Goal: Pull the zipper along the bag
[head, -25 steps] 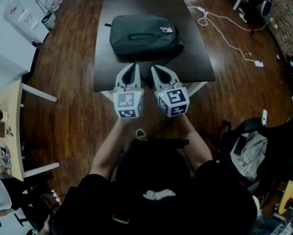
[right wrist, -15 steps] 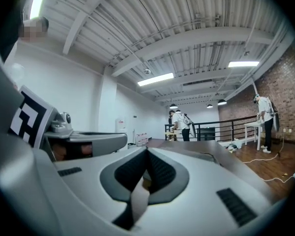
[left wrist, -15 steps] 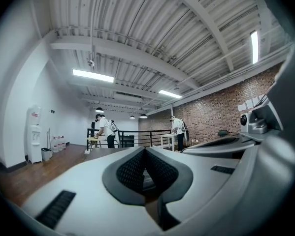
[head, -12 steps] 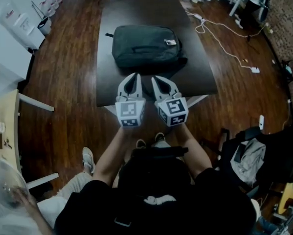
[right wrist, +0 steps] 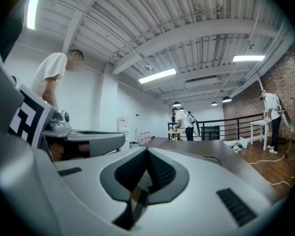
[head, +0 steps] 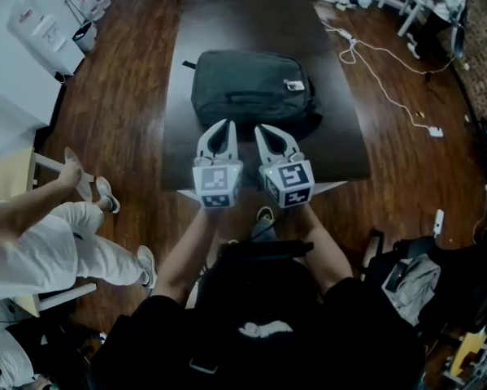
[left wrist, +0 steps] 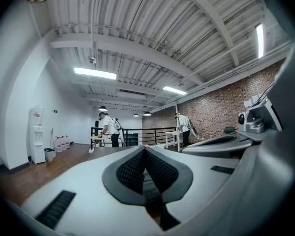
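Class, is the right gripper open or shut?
Shut: the right gripper has its jaws together in its own view, with nothing between them.

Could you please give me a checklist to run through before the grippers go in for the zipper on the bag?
1. Bag lies flat on the table, fully in the head view: ok.
2. Jaws open to take the zipper pull: not ok. Left gripper and right gripper are both shut, with nothing between the jaws.
3. Grippers at the bag: not ok. Both hang short of it, over the table's near edge.
4. Zipper pull located: cannot tell. It is too small to make out in the head view, and neither gripper view shows the bag.
5. Person in white away from the bag: ok, off to the table's left.
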`<state>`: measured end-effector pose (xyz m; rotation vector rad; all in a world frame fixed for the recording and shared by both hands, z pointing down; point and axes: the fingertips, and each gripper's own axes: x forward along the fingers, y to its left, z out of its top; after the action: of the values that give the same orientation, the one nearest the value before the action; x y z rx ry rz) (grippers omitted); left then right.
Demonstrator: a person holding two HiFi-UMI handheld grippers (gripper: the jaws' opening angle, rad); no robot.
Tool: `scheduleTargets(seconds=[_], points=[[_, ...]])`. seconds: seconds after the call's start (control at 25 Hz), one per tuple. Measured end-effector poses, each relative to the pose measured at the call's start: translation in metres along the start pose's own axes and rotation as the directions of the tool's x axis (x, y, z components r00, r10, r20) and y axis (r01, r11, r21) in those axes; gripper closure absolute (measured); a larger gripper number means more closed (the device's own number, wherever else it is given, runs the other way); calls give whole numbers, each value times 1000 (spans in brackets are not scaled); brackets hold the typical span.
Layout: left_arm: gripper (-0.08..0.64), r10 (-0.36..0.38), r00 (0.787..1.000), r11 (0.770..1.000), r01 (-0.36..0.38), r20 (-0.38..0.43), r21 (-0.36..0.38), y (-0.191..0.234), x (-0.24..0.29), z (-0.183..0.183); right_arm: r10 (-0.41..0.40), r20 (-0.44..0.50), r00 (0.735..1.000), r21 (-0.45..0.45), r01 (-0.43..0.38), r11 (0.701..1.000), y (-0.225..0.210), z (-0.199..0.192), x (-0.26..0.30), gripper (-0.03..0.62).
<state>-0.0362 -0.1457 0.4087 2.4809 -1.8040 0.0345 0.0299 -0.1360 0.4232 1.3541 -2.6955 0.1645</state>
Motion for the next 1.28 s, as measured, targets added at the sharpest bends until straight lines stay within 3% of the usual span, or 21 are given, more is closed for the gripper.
scheduleTargets(seconds=[0.64,1.08,1.28], points=[[568,118,993,993,-117,-32,25,29,107,-7,129,-20,991,0,-129,992,-69,2,88,581],[568,120,991,991,-115,-67,75,63,132,-19,146,-70,987,-10,-147,989,-70,-13,128,581],[568,93,989,996,-90,-116,26,97,150,-38,119,-142,983,-76,-131,989,-62,-25,153,581]])
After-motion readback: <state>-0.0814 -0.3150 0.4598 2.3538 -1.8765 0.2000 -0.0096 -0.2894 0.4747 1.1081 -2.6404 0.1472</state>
